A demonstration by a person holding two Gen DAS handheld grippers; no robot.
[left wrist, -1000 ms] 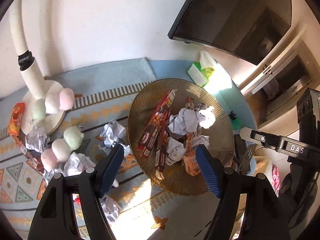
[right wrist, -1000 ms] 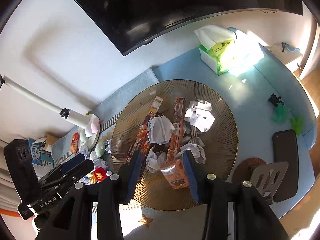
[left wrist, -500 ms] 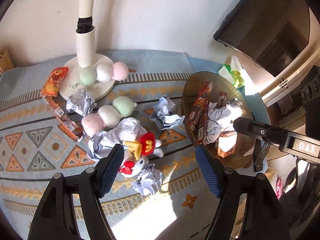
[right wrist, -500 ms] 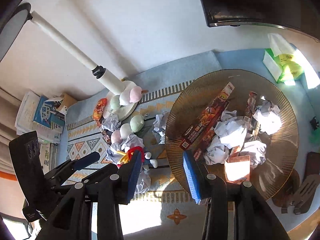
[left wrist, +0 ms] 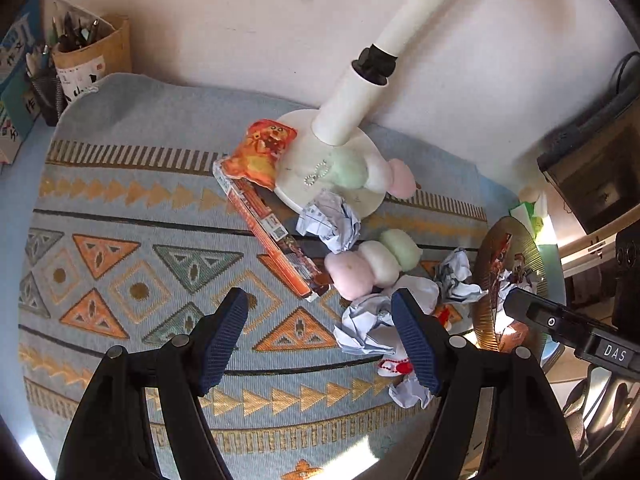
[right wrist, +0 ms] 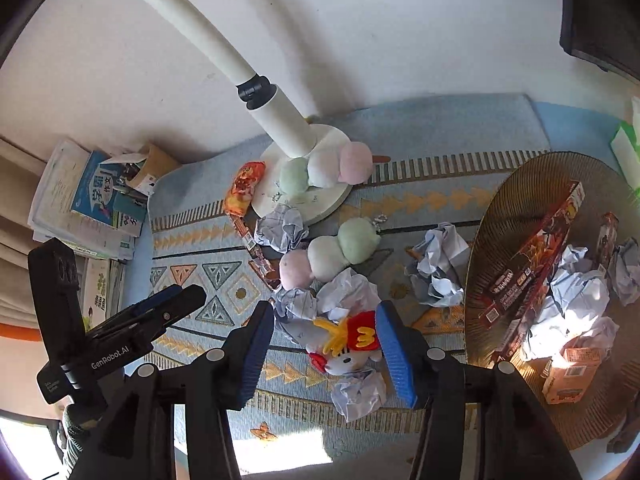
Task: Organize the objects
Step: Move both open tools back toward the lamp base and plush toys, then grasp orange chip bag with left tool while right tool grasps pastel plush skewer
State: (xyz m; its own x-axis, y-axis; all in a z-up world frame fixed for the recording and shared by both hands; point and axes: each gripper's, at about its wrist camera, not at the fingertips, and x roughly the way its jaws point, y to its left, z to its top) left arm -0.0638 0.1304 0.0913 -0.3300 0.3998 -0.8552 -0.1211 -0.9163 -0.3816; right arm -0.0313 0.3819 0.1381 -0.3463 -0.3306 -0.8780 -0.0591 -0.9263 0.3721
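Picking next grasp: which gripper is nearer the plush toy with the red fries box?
Right. The right gripper hangs open right over the plush toy; the left gripper is open over bare mat, with the toy beside it.

A white lamp post (right wrist: pixel 280 120) rises from its round base (right wrist: pixel 320 204) — books (right wrist: pixel 92 200) stacked far left, by the wall.

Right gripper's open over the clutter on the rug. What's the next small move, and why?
Probably lower the right gripper straight down: its open jaws already frame the red-and-yellow plush toy among crumpled paper, and the brown tray beside it already holds trash.
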